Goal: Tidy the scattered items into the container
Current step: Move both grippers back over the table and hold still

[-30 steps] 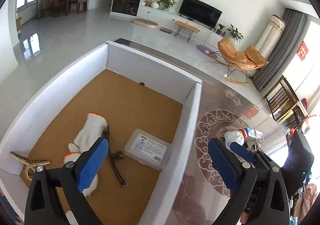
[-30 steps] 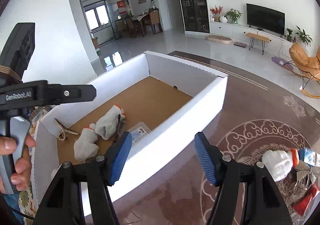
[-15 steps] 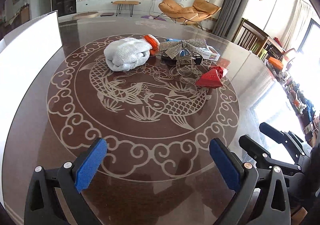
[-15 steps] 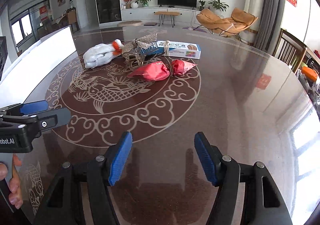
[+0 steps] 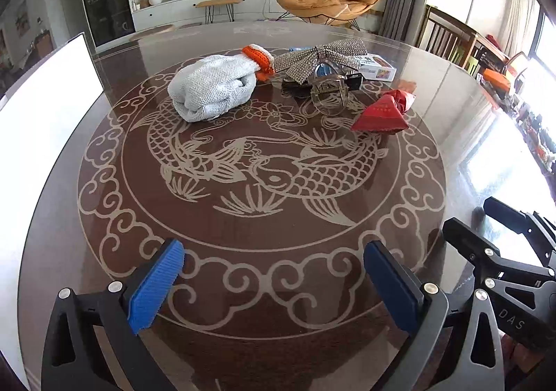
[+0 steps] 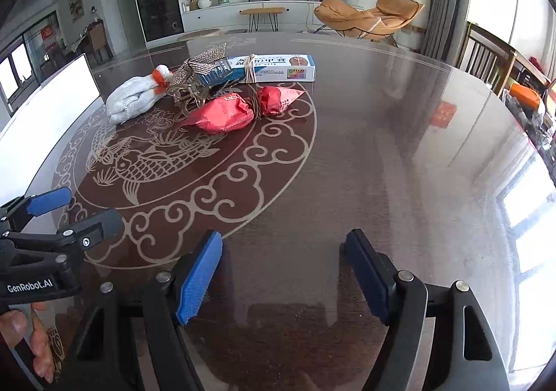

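Blue pads on both grippers are spread wide with nothing between them, so neither one is carrying anything right now. The right gripper [image 6: 283, 281] has just been opening its jaws further, still empty.

What's left to tidy sits in one clump on the bench [image 5: 264, 227]. From the left gripper [image 5: 274, 286] the clump is up ahead: the glove [image 5: 212, 90] is at about 11 o'clock, the sparkly bow [image 5: 319, 57] and a clear clip [image 5: 328, 94] under it at 12 to 1, the red pack [image 5: 380, 113] at 1, and the box [image 5: 377, 66] behind them. All well apart from the pads.

From the right gripper the same clump is off at 10 to 11 o'clock, with the red pack [image 6: 222, 113] being the closest piece on that side and the glove [image 6: 133, 99] the farthest left. The box [image 6: 278, 67] lies with its long axis running 9 to 3 across the view, at the back of the pile.

The carton [image 5: 45, 120] is at the left edge at 9 to 10 o'clock, its white wall just beside the glove.

My read: glove is the left gripper's pick, since it's the nearer side and closest to the carton. Red pack suits the right. The bow, clip and box look tangled with twine, so those could drag each other.
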Tool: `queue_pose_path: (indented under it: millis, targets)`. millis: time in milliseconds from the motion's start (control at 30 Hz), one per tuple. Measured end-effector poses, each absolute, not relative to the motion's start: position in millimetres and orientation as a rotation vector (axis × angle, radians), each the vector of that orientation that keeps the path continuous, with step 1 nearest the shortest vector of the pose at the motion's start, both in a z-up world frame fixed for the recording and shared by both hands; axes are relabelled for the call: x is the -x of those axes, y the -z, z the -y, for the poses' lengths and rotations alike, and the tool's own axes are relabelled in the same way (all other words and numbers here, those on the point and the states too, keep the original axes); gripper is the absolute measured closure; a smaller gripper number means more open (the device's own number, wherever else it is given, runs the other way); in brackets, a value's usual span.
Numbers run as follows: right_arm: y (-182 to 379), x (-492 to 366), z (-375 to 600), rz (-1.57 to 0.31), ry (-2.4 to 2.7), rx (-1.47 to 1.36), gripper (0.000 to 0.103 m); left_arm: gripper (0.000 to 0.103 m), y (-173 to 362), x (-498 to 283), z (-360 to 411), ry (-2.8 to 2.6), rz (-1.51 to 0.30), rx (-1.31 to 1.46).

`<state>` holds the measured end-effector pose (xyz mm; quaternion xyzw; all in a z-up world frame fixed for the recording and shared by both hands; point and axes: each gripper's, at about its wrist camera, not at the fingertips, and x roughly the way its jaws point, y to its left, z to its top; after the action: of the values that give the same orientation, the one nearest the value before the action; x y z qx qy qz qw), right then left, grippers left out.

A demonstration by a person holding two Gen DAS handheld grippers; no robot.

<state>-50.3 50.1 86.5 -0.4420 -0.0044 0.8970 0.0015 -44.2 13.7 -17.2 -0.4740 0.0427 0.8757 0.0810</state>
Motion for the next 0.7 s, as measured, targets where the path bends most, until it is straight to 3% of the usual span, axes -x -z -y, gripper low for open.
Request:
queue_pose_path:
  millis: [700]
  targets:
    - [-88.0,47.2,-53.5,-0.001,-2.823,1.395,0.026,0.000,16.4,44.6,-11.3,-2.618,-0.128,1.411]
